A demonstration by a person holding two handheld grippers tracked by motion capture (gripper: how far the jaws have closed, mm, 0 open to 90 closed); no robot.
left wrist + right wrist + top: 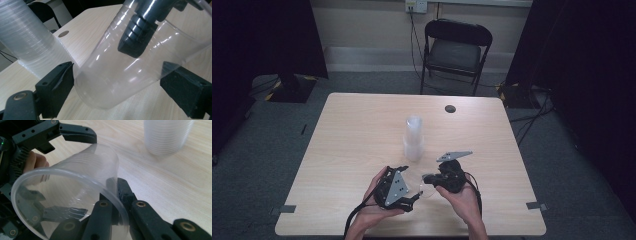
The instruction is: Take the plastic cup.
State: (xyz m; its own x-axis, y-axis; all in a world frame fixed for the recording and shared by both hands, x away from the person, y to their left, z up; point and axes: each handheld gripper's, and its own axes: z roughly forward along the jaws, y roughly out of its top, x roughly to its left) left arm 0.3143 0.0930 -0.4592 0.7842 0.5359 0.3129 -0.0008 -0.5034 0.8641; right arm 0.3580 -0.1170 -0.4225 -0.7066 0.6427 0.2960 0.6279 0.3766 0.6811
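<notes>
Cup: we see the clear plastic cup [418, 184] lying sideways near the table's near edge, between both grippers, base left, rim right.
Right gripper [113, 202]: shut, pinching the cup's rim wall.
Left gripper [117, 82]: spread wide around the base, pads apart from it.
Stack of clear cups [413, 138]: just beyond, upright.
</notes>
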